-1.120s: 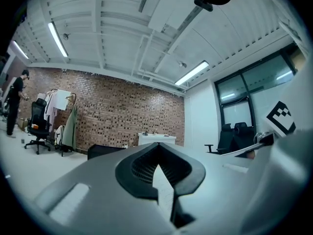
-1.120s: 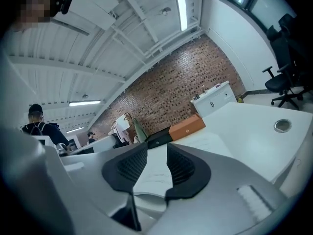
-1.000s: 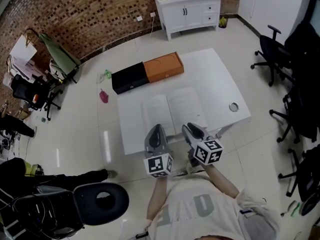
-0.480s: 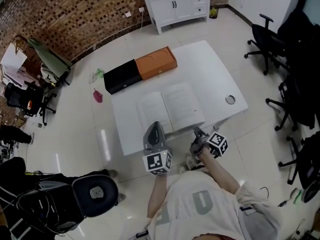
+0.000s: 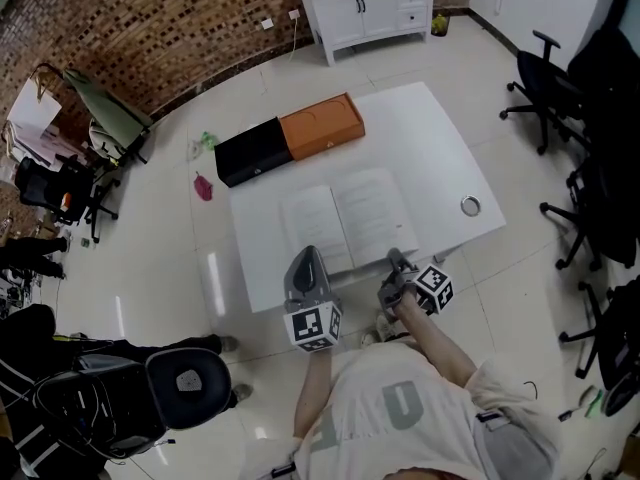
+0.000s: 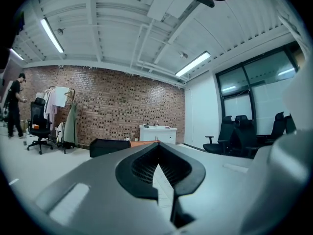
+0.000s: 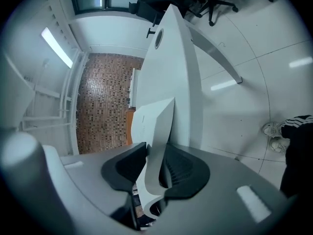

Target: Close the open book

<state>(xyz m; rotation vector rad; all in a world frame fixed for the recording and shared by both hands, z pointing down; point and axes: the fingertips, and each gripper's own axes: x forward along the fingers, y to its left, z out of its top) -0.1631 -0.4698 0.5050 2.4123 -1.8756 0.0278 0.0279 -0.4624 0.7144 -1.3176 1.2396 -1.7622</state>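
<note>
Head view, left of the table [image 5: 425, 133]: a black desk chair [image 5: 190, 393] on the pale floor, well apart from it; brick wall [image 5: 150, 28] beyond.
On the table's far left corner: a black box [image 5: 255, 152] touching an orange box [image 5: 323, 126] end to end.
Left gripper [image 5: 308, 258] over the table's near edge, tip at the left page of the book [image 5: 345, 218]; the book lies open and flat in the table's near half, pages up.
The left gripper's own view adds the jaw state: jaws pressed together at the tips, only a thin white sliver in the slit below them; nothing seen pinched. It also looks level across the tabletop to the two boxes, the white cabinet [image 5: 368, 10] beyond the table, and a person [image 6: 14, 106] standing far left, who cannot be picked out from the head view.
Right gripper [image 5: 394, 259] at the table's near edge, on the book's near right corner; the head view leaves the grip unclear.
The right gripper's view settles it: jaws clamped on a white sheet of the book, the sheet bent and rising off the tabletop; whether page or cover, cannot tell. The view is rolled sideways; it also shows a table leg [image 7: 217, 50] and a shoe [image 7: 273, 130] on the floor.
Near the table's right edge: a small round ring [image 5: 470, 206]; right of the table, black office chairs [image 5: 545, 98].
</note>
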